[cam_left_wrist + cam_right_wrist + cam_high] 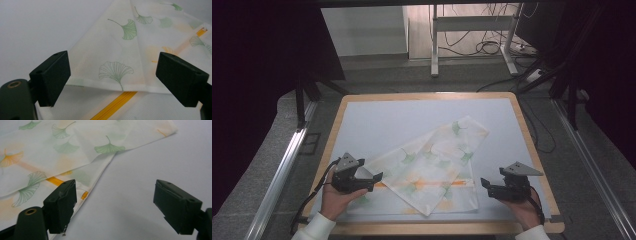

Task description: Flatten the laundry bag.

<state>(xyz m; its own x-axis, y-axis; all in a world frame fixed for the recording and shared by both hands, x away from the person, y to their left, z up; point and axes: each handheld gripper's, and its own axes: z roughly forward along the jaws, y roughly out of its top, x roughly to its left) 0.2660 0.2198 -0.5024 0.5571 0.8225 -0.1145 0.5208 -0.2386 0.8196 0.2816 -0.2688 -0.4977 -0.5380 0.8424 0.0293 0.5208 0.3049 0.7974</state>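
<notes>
No lettering, label, brand or number can be read anywhere; the cloth [432, 167] carries printed ginkgo leaves, no words.

Folded cloth [432, 170] on table [377, 120], left gripper [374, 181] at its left, right gripper [486, 186] at right

Left hand [341, 196] in from bottom left, white sleeve cuff at the wrist, wrapped around left gripper [373, 180]. Gripper held low and roughly level, aimed right toward the other gripper, grey three-cornered plate on top, cable looping off the back. Jaws wide apart in left gripper view [112, 75], nothing pinched between the pads.

Right hand [524, 206] in from bottom right, white cuff too, cupping right gripper [484, 184] from below. Gripper low, level, aimed left, plate on top. Jaws spread wide in right gripper view [113, 203], pads gripping nothing.

Both grippers well apart, facing each other.
</notes>
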